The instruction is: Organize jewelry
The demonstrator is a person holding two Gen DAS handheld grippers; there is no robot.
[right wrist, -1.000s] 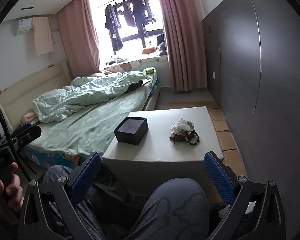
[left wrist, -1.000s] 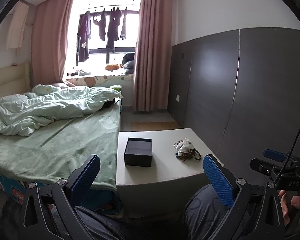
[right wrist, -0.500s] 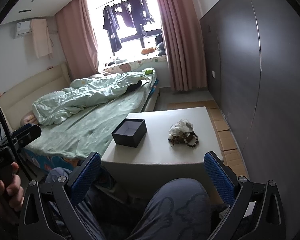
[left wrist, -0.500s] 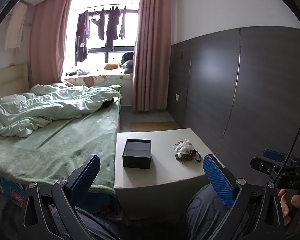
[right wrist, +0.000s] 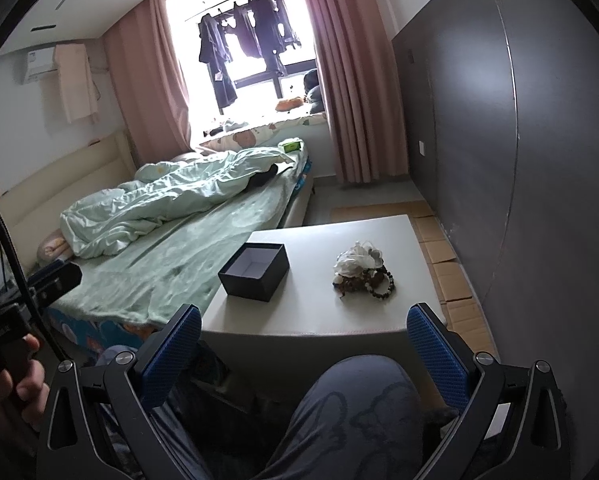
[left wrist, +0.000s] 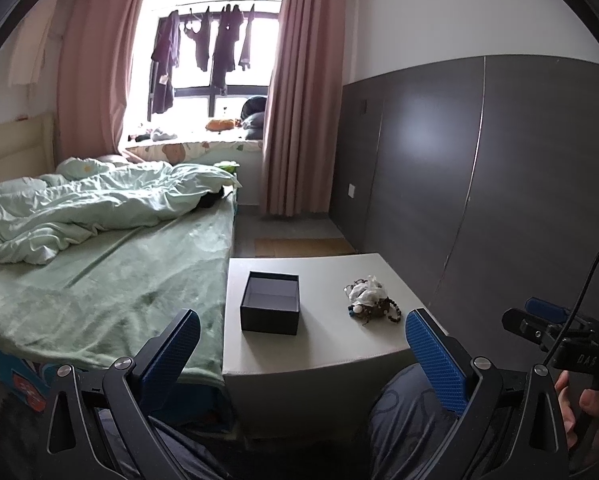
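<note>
Nearest: left tongs (left wrist: 302,344) spread wide, nothing between them, held back over the person's lap. Right tongs (right wrist: 304,340) likewise wide and unloaded. Beyond, on the pale surface (right wrist: 319,316): dark box (right wrist: 254,271), lid off, interior appears bare. Well apart to its right, jewelry pile (right wrist: 364,271), beaded bracelets tangled with a white piece, untouched on the surface. Far: bed (left wrist: 99,272). Judgement: task not begun; every piece is left to move into the box.
</note>
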